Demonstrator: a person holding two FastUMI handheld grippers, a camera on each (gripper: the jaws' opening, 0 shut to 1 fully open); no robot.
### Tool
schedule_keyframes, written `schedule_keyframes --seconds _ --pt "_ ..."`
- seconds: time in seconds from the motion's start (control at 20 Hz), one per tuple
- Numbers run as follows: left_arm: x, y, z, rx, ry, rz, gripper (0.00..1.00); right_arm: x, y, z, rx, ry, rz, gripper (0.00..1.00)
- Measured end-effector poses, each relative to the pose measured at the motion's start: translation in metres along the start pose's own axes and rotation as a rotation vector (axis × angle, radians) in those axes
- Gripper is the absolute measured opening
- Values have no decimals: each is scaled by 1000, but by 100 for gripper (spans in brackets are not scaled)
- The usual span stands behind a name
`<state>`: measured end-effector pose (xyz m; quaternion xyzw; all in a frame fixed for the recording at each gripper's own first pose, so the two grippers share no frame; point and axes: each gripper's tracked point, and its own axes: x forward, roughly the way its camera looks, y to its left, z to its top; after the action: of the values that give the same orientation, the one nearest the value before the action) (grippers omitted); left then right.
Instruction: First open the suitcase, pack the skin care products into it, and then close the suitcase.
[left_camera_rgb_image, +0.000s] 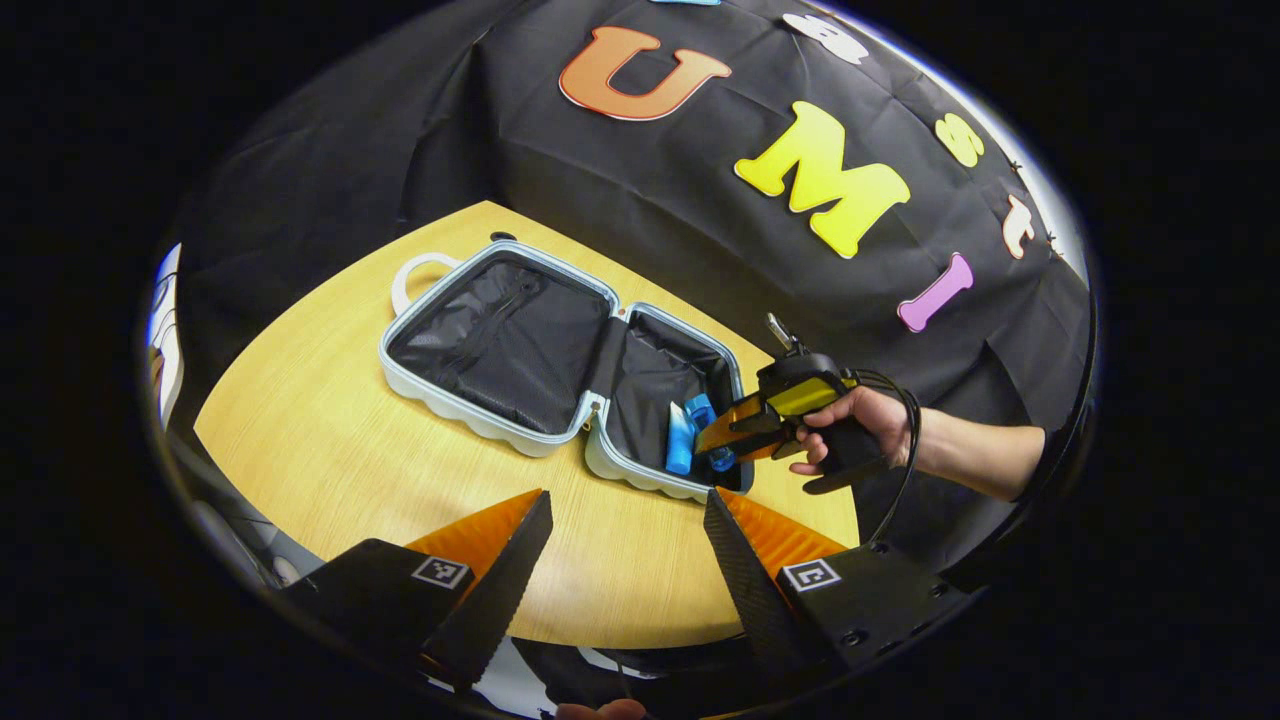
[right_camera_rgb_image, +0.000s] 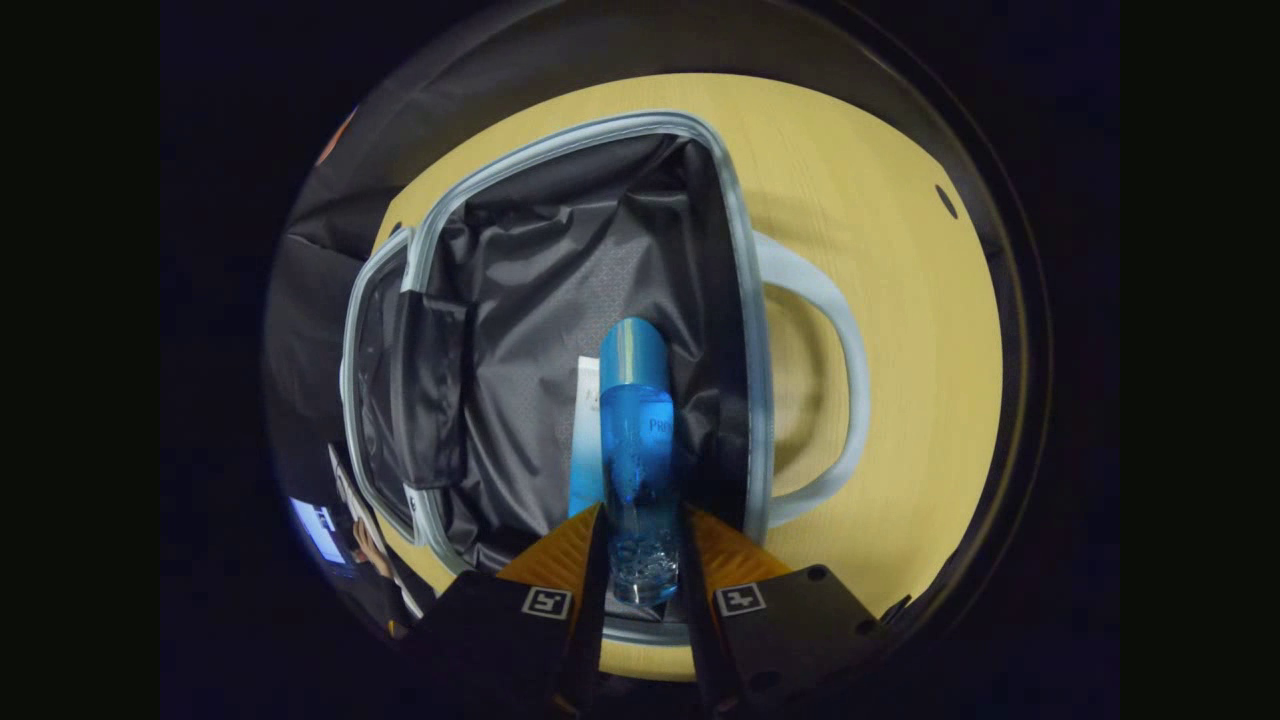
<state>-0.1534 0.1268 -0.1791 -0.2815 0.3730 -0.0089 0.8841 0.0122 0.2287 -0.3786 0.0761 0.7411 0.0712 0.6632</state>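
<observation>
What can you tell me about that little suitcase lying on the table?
The suitcase is a small hard-shell case, pale grey-white, with a ribbed outside and a curved carry handle on one side. It lies fully open and flat on the wooden table, both halves facing up and lined with dark, crinkled fabric. One half looks empty; in the other lies a blue and white tube. The right gripper reaches into that half, shut on a clear blue bottle.

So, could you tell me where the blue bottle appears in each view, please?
Left gripper view: blue bottle right of centre, at the right gripper tips, inside the open suitcase.
Right gripper view: blue bottle lower centre, between the fingers.
Shared landmark: the suitcase's pale handle.
</observation>
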Motion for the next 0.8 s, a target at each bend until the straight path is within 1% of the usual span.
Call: schedule_keyframes --seconds 0.2,0.3,0.35,0.55,0.8 --pt "-2 4 6 13 -8 6 98 9 -2 -1 -39 -66 -60 35" --pt "-2 4 7 15 -5 7 98 11 -4 -6 -67 -67 -94 33" --pt "-3 4 8 19 -7 8 98 12 -4 -6 -75 -75 -102 36" --pt "-4 4 10 22 -8 12 98 11 -5 -7 -85 -88 -115 36" --pt "-5 9 14 40 -10 30 98 6 -5 -15 -122 -84 -124 39"
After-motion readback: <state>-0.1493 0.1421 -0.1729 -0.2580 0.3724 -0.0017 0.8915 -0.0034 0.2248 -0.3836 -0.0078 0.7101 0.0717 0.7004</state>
